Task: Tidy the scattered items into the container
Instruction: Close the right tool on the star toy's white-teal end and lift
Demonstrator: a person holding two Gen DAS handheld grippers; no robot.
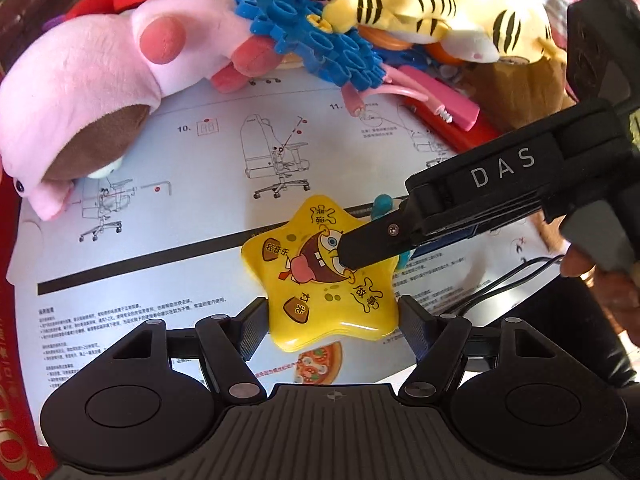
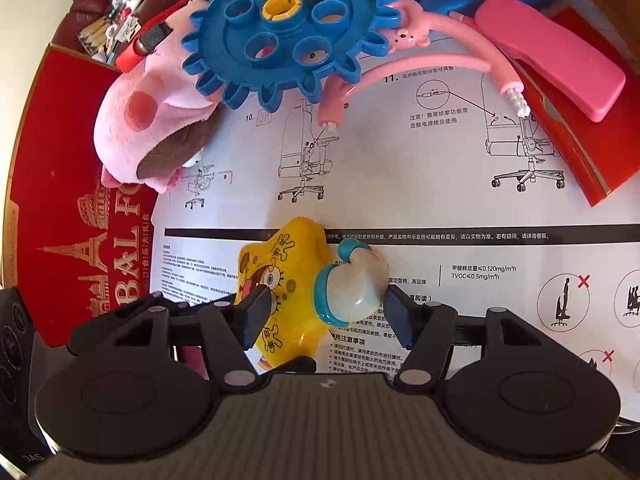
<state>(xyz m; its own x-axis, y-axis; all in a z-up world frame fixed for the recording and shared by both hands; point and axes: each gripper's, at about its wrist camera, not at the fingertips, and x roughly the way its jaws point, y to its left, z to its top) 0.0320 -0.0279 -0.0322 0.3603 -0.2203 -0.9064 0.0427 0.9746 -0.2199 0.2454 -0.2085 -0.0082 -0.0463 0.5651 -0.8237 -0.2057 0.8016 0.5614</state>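
Observation:
A yellow star-shaped cartoon toy (image 1: 320, 276) lies on a white instruction sheet (image 1: 200, 152) inside a red container (image 2: 80, 200). My left gripper (image 1: 332, 322) is open, with the star's near edge between its fingers. My right gripper (image 2: 326, 310) is open around a white and blue figure (image 2: 352, 288) that rests against the star (image 2: 276, 276). In the left wrist view the right gripper's finger (image 1: 360, 246) lies over the star's face.
A pink plush (image 1: 100, 92), a blue gear (image 1: 320, 40), a striped yellow tiger plush (image 1: 440, 12) and pink plastic pieces (image 2: 552, 56) are piled at the far side of the sheet. A red lid flap (image 2: 580, 152) stands at the right.

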